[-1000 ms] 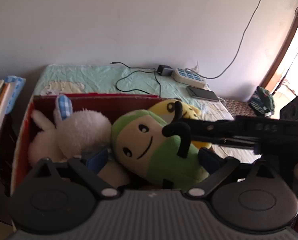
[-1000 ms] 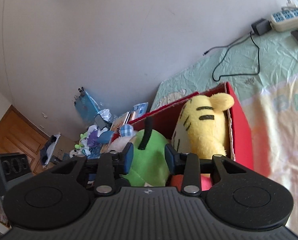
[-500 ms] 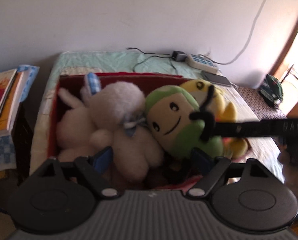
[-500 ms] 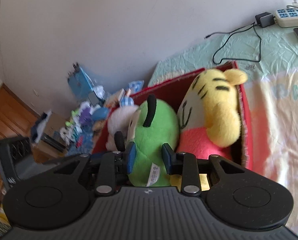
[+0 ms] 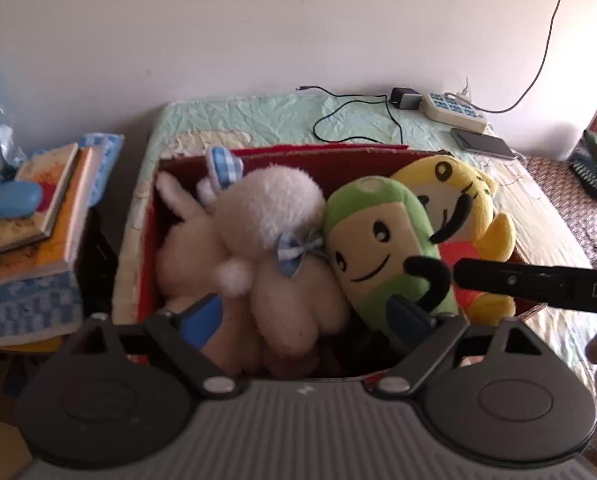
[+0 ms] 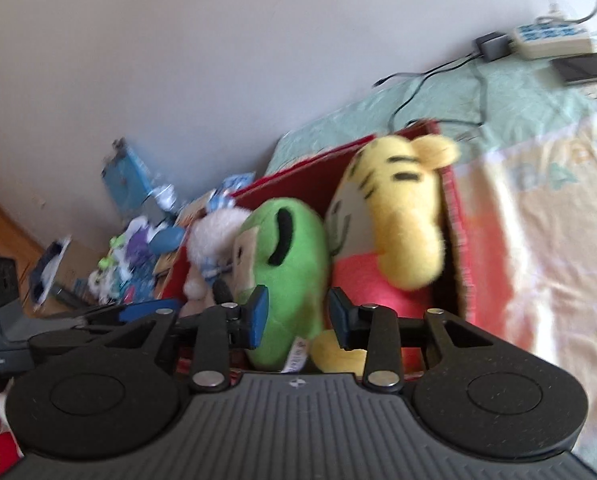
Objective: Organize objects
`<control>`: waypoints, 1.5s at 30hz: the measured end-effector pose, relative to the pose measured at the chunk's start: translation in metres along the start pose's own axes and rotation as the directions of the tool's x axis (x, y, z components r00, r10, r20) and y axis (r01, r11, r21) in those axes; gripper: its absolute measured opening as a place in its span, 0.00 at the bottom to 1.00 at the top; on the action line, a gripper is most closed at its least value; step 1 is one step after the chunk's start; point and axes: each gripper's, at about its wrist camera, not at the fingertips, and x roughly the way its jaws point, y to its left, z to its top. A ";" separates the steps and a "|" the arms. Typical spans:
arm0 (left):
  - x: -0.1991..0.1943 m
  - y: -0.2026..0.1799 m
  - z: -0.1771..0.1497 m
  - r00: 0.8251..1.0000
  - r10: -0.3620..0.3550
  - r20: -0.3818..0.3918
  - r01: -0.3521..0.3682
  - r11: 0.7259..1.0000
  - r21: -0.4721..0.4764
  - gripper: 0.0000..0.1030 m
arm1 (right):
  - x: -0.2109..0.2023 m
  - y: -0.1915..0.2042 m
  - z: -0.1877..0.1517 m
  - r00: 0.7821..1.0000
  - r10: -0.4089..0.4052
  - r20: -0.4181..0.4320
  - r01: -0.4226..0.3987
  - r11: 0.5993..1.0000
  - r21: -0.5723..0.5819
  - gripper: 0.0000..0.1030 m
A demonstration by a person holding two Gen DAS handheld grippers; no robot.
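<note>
Fluffy white plush [image 5: 266, 216] shifted beside smooth green plush [image 5: 382, 248]; both jaws reopening.

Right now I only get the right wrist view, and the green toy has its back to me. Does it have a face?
Observer: Yes. In the left wrist view the green plush shows two black eyes and a thin smile.
Visitor: And the white fluffy one beside it? It is a blur for me.
Observer: The white plush wears a blue-and-white bow at its neck.
Visitor: What is the clutter beyond the red box?
Observer: Beside the red box there is a book stack with a blue oval case lying on top.
</note>
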 end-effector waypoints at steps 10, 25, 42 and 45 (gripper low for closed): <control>-0.011 -0.037 0.008 0.987 0.163 -0.016 -0.161 0.985 0.067 0.95 | -0.026 0.022 -0.006 0.970 -0.225 0.088 0.236 0.960 -0.151 0.40; -0.036 -0.080 -0.026 0.948 0.309 -0.081 -0.307 0.951 0.031 0.95 | -0.055 0.010 -0.013 0.974 -0.225 0.018 0.224 0.955 -0.195 0.54; 0.009 -0.154 -0.066 0.953 0.202 -0.226 -0.200 0.979 0.029 0.96 | -0.082 -0.048 -0.029 0.872 -0.489 -0.010 0.486 0.868 -0.105 0.71; 0.018 -0.178 -0.066 0.952 0.189 -0.242 -0.175 0.981 0.081 0.96 | -0.094 -0.064 -0.030 0.834 -0.552 0.003 0.550 0.832 -0.073 0.74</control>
